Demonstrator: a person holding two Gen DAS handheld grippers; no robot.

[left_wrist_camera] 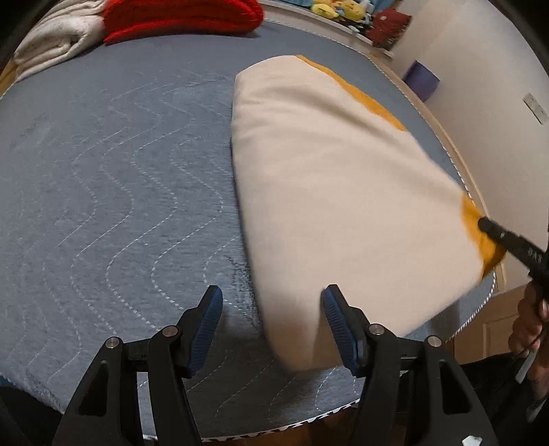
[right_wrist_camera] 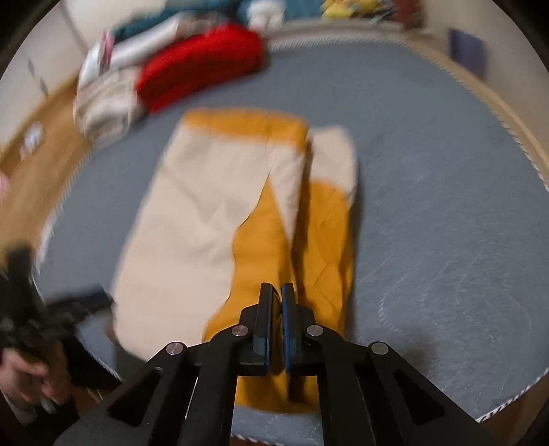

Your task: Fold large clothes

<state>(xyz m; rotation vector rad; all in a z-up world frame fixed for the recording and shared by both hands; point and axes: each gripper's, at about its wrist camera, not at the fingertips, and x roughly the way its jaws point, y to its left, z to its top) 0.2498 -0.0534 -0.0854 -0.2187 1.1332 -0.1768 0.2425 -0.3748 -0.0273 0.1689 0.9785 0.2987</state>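
Observation:
A cream and mustard-yellow garment [left_wrist_camera: 329, 192] lies folded lengthwise on the blue quilted mat [left_wrist_camera: 103, 171]. My left gripper [left_wrist_camera: 271, 302] is open just above the garment's near left corner, its right finger over the cream cloth. My right gripper [right_wrist_camera: 277, 291] is shut on the garment's mustard edge [right_wrist_camera: 260, 260] at its near end; it also shows in the left wrist view [left_wrist_camera: 487, 224], pinching the yellow corner. In the right wrist view the garment [right_wrist_camera: 206, 212] stretches away, cream on the left, mustard on the right.
Folded red cloth [left_wrist_camera: 178, 17] and white cloth [left_wrist_camera: 58, 37] are piled at the mat's far edge. Yellow plush toys [left_wrist_camera: 339, 8] and a purple box [left_wrist_camera: 422, 80] lie beyond the mat. The wooden floor [right_wrist_camera: 37, 171] borders the mat.

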